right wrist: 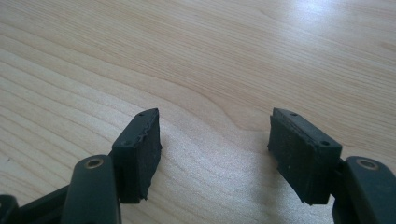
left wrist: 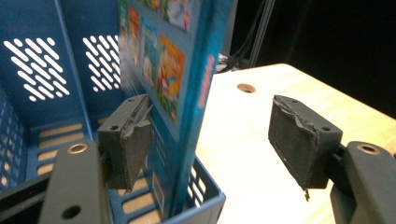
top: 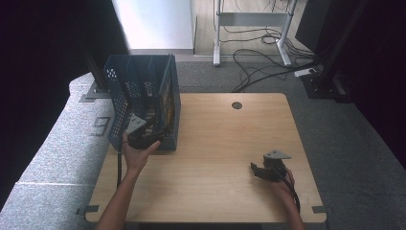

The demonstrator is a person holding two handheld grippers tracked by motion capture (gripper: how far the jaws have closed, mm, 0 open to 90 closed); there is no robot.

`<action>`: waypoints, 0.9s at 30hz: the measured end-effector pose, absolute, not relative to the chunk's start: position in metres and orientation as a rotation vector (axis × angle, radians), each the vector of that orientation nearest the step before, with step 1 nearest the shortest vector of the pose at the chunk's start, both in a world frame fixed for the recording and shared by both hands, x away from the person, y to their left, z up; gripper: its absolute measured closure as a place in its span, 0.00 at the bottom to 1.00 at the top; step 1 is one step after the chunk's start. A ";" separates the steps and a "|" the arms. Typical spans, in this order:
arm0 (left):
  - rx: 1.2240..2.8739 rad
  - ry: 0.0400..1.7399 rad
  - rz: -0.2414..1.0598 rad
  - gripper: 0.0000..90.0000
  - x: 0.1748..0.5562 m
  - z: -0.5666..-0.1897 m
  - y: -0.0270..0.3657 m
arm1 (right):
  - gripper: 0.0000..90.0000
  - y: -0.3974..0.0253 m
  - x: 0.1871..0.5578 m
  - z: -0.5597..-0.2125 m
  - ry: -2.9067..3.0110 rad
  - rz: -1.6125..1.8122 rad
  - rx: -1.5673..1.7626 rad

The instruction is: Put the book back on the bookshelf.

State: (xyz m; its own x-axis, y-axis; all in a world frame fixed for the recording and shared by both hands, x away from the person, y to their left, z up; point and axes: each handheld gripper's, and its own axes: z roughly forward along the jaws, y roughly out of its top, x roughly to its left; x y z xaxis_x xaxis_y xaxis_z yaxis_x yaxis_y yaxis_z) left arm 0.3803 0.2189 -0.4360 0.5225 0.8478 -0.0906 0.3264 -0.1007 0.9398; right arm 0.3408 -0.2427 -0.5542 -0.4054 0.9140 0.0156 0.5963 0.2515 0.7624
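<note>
From my seat the wooden table point(top: 215, 158) has a round cable hole point(top: 236, 105) near its far edge. Past it there's grey carpet point(top: 330, 129), a tangle of black cables point(top: 261, 60), a white power strip point(top: 305, 72), and the grey legs of another desk point(top: 252, 21).

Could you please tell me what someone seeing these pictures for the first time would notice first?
Most striking is the blue perforated plastic file crate at the wooden table's far left corner, with a colourful picture book standing upright inside it. The left claw hangs open at the crate's near end, its jaws either side of the book's edge without touching it. The right claw is open over bare wood at the table's near right.
</note>
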 end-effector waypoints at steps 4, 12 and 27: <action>1.694 1.010 0.556 0.34 0.372 -0.441 0.221 | 0.37 -0.243 0.341 -0.554 2.096 0.984 1.375; 1.694 1.015 0.501 0.34 0.351 -0.458 0.229 | 0.37 -0.243 0.341 -0.554 2.096 0.986 1.376; 1.755 1.041 0.425 0.34 0.314 -0.503 0.235 | 0.37 -0.243 0.341 -0.554 2.090 0.981 1.380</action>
